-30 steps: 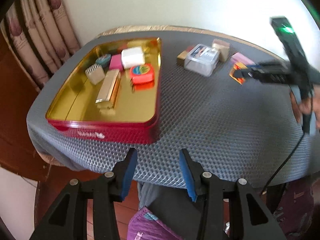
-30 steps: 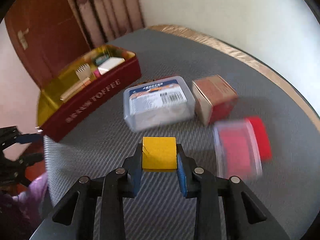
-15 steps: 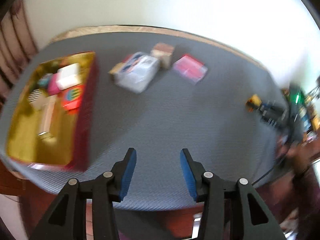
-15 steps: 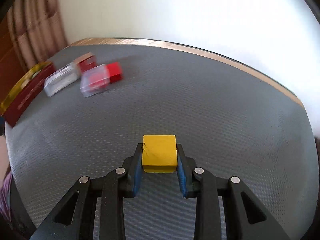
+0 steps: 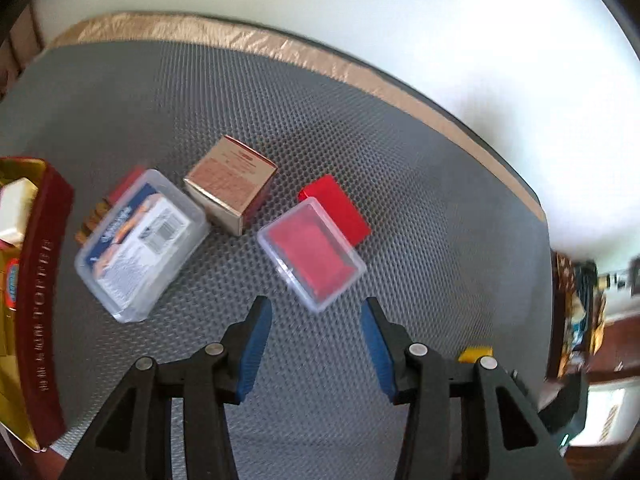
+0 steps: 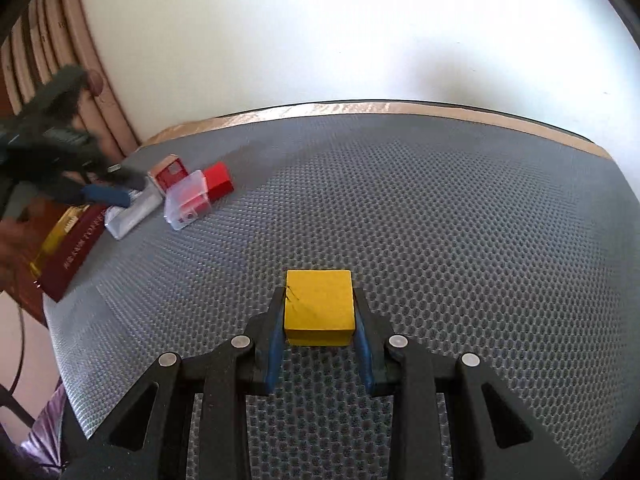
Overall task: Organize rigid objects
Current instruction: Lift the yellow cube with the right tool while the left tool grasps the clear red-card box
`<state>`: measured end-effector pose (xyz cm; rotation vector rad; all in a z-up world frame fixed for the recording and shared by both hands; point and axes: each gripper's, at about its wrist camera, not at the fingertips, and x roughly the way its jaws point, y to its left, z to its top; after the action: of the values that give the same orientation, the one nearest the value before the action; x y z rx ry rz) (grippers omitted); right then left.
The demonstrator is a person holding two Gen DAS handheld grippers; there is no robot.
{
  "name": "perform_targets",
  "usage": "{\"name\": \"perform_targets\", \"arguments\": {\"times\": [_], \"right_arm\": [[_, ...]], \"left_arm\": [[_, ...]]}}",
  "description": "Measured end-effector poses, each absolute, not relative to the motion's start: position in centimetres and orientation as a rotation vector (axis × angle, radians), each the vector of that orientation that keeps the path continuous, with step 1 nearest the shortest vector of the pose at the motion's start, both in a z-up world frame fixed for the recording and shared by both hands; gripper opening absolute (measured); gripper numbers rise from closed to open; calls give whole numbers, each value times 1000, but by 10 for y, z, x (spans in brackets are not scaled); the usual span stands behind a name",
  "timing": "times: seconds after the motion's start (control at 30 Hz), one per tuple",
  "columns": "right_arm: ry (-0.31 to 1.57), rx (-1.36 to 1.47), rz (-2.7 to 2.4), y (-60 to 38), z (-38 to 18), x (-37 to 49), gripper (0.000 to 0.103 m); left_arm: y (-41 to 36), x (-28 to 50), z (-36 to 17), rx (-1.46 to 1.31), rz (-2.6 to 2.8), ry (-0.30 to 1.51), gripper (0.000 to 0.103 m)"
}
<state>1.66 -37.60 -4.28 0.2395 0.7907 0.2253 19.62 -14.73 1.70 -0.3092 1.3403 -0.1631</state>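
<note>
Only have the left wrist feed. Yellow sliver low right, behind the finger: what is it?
Observer: A yellow block. The right hand-held gripper is shut on it, one pad on each side.
Operator: Anything crowding it?
Observer: No. There is bare grey mat in front of it and to both sides; the clear case with the red insert sits far off to its left.
Operator: Block intact?
Observer: There is a thin dark mark like a crack on its top face, near the left edge.
</note>
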Motion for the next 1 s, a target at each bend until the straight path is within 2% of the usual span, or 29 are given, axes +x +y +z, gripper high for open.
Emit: {"name": "perform_targets", "arguments": {"times": [0.27, 0.57, 0.77, 1.0], "right_arm": [[769, 316, 272, -391, -43, 13, 28], [765, 328, 294, -400, -41, 9, 28], [764, 330, 300, -399, -39, 9, 29], [765, 335, 308, -400, -38, 9, 30]], "left_arm": [[-151, 220, -10, -436, -129, 1407, 48], [-157, 232, -11, -498, -98, 1395, 48], [-165, 245, -10, -388, 56, 1397, 51], [-169, 250, -17, -489, 18, 1414, 51]]}}
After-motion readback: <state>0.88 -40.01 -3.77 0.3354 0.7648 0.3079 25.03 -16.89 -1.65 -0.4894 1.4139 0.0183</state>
